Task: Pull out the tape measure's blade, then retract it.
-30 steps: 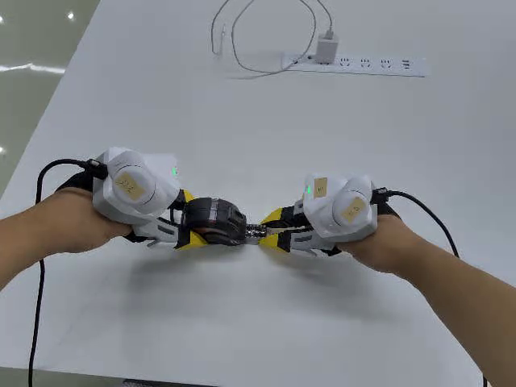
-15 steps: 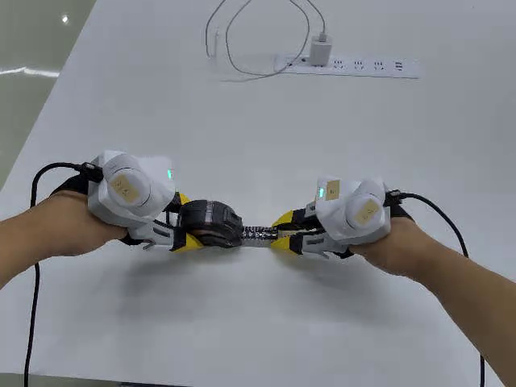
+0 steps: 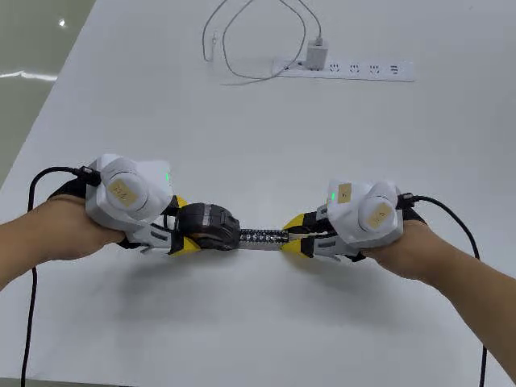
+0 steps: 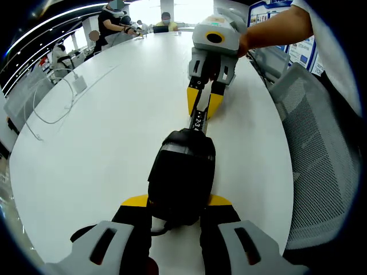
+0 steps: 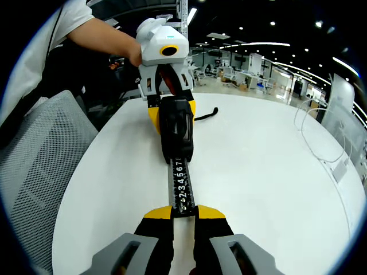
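Black tape measure [image 4: 182, 172] clamped by left fingers [image 4: 135, 201] — numbered blade [image 5: 181, 183] by right fingers [image 5: 211, 212].

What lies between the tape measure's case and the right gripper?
A short stretch of pulled-out blade, printed with numbers, spans from the case to the right gripper; the right gripper view shows it clearest.

Case: your tape measure [image 3: 208, 226] is black and chunky, clamped in the jaws of your left gripper [image 3: 185, 224].
Blade: your blade [image 3: 262, 237] is dark with white numerals, a short stretch out, its tip pinched by your right gripper [image 3: 292, 235].
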